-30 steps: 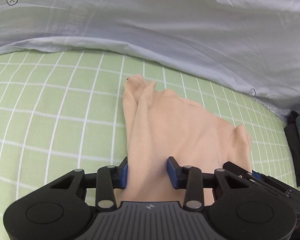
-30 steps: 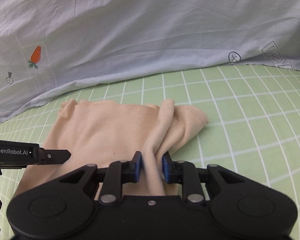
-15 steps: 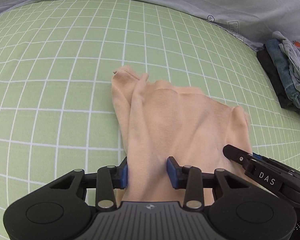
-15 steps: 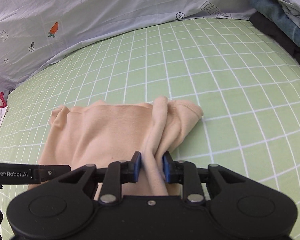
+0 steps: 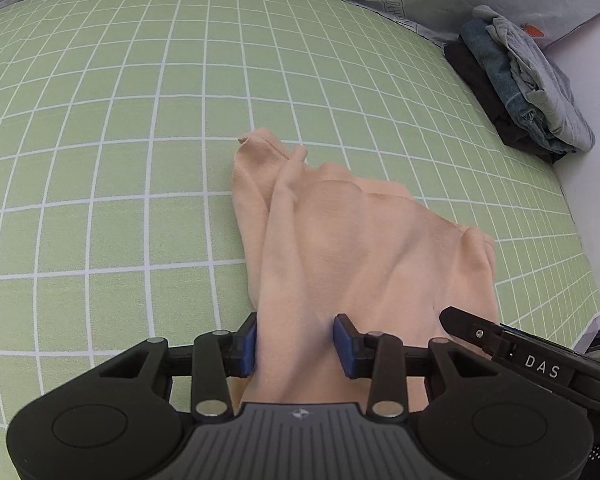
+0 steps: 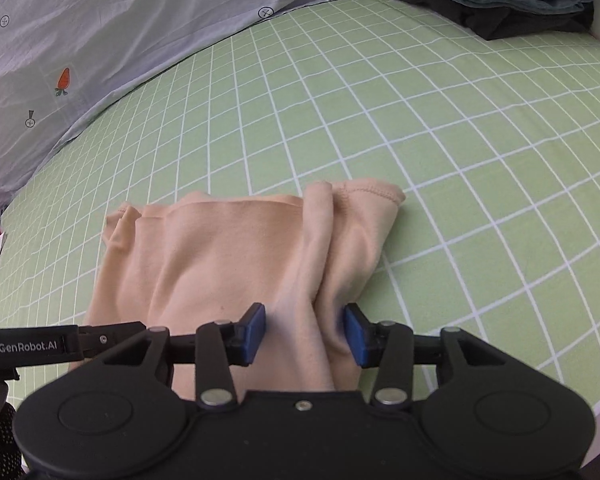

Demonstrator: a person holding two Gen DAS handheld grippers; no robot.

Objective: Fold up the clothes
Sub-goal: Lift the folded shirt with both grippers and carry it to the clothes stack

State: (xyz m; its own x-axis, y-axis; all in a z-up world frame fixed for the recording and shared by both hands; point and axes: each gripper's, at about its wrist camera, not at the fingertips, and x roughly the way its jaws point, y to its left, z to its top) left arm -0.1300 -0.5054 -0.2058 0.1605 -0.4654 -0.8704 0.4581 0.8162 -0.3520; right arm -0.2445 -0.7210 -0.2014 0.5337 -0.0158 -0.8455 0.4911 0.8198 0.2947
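Underneath everything lies a bed with a green checked sheet [image 5: 140,160], and a pale grey quilt [image 6: 100,40] printed with carrots is bunched along its far edge. A stack of folded clothes [image 5: 516,80], dark at the bottom with denim and grey on top, sits at the far right corner. Nearer, a peach garment [image 5: 360,240] lies crumpled on the sheet toward the near edge, its hemmed end pointing away. The left gripper [image 5: 296,344] has its blue pads closed against a thick bunch of the garment's near left part. The right gripper [image 6: 306,334] straddles a fold at the near right part; its jaws are opening, the pads just off the cloth.
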